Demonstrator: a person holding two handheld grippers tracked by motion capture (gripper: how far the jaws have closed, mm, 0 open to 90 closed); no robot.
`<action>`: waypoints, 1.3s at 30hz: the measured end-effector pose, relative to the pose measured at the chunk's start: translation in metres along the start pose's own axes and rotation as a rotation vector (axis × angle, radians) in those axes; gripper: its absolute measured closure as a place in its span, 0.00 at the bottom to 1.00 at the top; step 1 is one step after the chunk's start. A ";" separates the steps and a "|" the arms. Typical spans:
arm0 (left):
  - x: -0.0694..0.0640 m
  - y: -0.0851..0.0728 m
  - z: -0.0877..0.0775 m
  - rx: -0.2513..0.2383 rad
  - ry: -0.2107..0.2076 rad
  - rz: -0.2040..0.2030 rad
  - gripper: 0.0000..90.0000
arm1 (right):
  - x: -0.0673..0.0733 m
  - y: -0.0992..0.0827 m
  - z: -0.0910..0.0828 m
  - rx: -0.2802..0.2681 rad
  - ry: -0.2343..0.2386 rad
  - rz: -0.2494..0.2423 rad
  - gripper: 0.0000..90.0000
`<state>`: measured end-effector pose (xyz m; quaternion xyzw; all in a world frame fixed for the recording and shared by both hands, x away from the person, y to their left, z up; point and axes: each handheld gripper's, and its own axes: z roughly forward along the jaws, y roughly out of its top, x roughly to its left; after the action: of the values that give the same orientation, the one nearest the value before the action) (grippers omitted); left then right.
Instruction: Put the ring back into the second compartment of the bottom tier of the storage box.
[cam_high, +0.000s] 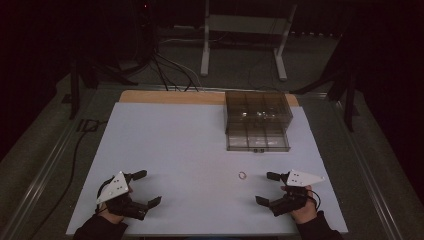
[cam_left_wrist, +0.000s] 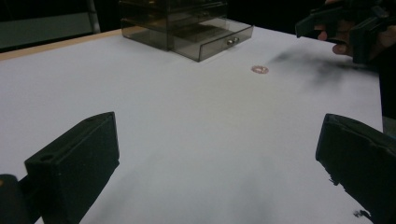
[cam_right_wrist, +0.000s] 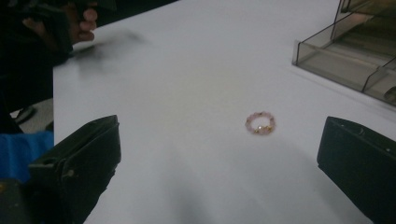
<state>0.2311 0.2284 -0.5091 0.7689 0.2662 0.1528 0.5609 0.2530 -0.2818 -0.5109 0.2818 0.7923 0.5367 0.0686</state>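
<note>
Pink beads strung into a small ring (cam_right_wrist: 260, 123) lie flat on the white table (cam_high: 175, 150), alone on bare surface, which leaves room for jaws to come down on either side of it. From the ring, the smoky clear drawer box (cam_high: 257, 120) sits at about one o'clock in the high view, near the far edge, with its bottom drawer (cam_high: 257, 141) pulled out toward the person. That open drawer looks like the reason for the layout: the ring seems meant to be picked up and dropped in, and the drawer mouth faces the ring with nothing between them.

The right gripper (cam_high: 268, 188) rests low near the front edge, with the ring at roughly ten o'clock from it and close by. Its jaws stand wide apart and hold nothing; in the right gripper view the ring lies ahead of them, nearer the right-hand jaw. The hand is laid on its side, jaws pointing inward across the table.

The left gripper (cam_high: 146, 188) sits well apart, at about eight o'clock from the ring, near the front left corner. Its jaws are also spread wide and empty, aimed toward the table's middle. It seems parked, leaving the reach to the nearer hand.
</note>
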 end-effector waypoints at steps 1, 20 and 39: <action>0.000 0.000 0.000 -0.001 0.001 -0.001 0.01 | 0.000 0.000 0.000 0.006 0.000 -0.003 0.00; 0.001 0.001 -0.003 -0.026 0.020 -0.008 0.01 | 0.004 0.001 0.005 0.053 0.033 0.004 0.00; 0.001 0.002 0.002 -0.017 -0.001 -0.009 0.01 | 0.019 0.012 0.005 0.086 0.079 -0.023 0.00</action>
<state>0.2335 0.2271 -0.5082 0.7630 0.2680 0.1524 0.5681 0.2439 -0.2651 -0.4988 0.2540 0.8201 0.5119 0.0311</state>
